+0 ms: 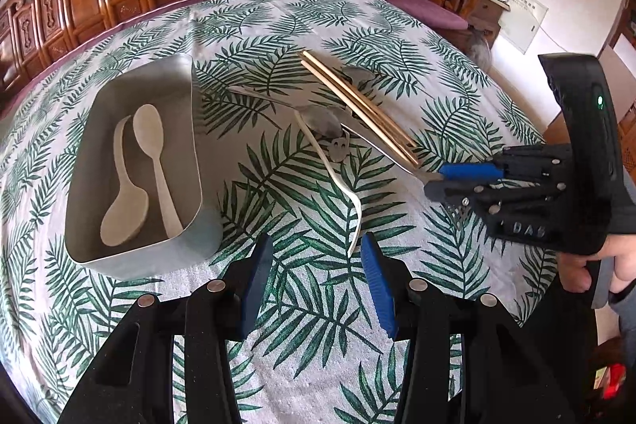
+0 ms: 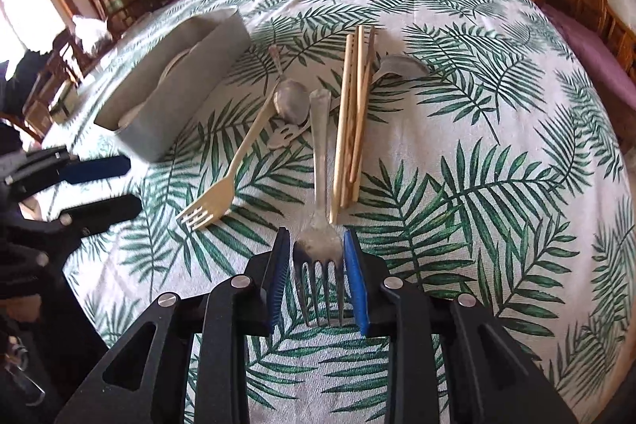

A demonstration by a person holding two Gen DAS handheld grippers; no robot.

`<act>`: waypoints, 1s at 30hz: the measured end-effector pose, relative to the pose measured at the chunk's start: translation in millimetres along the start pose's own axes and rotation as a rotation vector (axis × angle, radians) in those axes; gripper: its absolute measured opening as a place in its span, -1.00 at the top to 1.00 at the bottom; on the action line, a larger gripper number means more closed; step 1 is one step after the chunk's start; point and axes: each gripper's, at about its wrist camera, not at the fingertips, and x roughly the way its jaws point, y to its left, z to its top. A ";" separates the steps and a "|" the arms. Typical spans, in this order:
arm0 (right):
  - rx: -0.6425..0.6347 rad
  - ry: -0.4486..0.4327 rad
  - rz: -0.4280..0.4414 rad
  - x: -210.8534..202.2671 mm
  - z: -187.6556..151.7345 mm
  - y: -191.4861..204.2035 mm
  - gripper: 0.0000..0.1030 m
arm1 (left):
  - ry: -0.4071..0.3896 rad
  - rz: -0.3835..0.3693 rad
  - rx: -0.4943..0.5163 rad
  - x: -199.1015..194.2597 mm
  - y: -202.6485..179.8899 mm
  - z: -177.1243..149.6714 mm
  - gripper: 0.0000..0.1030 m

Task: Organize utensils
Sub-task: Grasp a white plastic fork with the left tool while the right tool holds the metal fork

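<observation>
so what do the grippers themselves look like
Both are black printed linkage frames with silver pivot pins and ribbed blue pads. The right gripper has a tall black handle with a green light and raised lettering; the left gripper matches. A grey sleeve shows at the right hand.

My left gripper (image 1: 316,285): black plastic linkage arms w/ round silver pivot screws, ribbed blue pads (image 1: 377,285) on fingertips. Right gripper (image 2: 316,281) same build, blue pads, silver screws. From the left cam its body is matte black, small green LED lit, raised lettering "DAS" on the side. My right hand (image 1: 596,265): bare skin, grey sleeve cuff.
</observation>
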 end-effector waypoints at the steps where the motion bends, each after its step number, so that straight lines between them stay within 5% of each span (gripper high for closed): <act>1: 0.003 0.000 0.006 0.2 -0.8 -0.9 0.41 | 0.003 0.000 0.000 1.5 -0.6 -0.1 0.15; 21: -0.064 -0.055 -0.057 -15.7 1.8 9.5 0.47 | 0.033 -0.083 -0.029 30.2 -6.9 4.9 0.17; 30: -0.082 -0.080 -0.061 -24.1 4.6 12.2 0.48 | 0.062 -0.140 -0.048 49.6 -15.2 11.8 0.82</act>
